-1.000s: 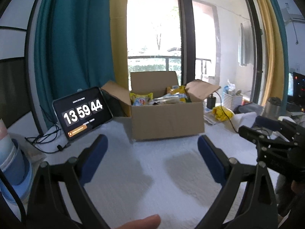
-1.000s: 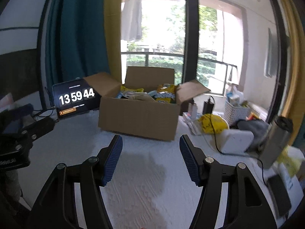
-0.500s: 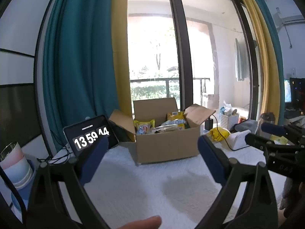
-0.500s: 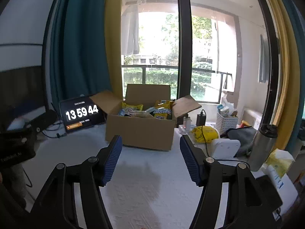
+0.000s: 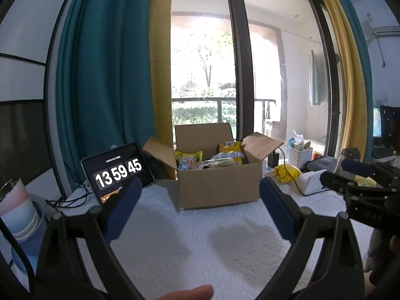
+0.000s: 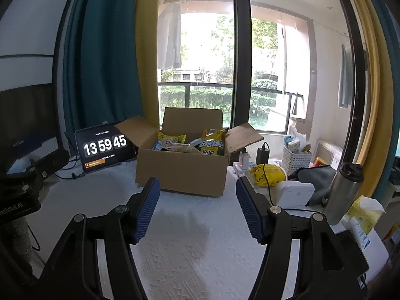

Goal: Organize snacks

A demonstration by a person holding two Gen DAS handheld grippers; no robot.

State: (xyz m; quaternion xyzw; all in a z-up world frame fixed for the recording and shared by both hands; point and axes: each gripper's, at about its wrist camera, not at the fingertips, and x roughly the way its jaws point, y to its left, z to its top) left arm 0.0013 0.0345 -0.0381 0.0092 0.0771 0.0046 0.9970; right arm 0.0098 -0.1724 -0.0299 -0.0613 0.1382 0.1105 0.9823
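Both grippers hang wide apart and empty, left gripper [image 5: 200, 200], right gripper [image 6: 197, 207], over the white cloth [image 6: 200, 250]. Ahead, the box [image 6: 182, 172] stands flaps open, snacks [image 6: 212, 145] piled inside; that fits unpacking or packing done. Tablet [image 6: 105, 147] left, window [image 6: 207, 62] behind.

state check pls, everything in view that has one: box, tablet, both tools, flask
cardboard box: flaps open, snack bags inside
tablet: on, propped up, shows 13 59 45
left tool: open, empty
right tool: open, empty
steel flask: upright, lid on
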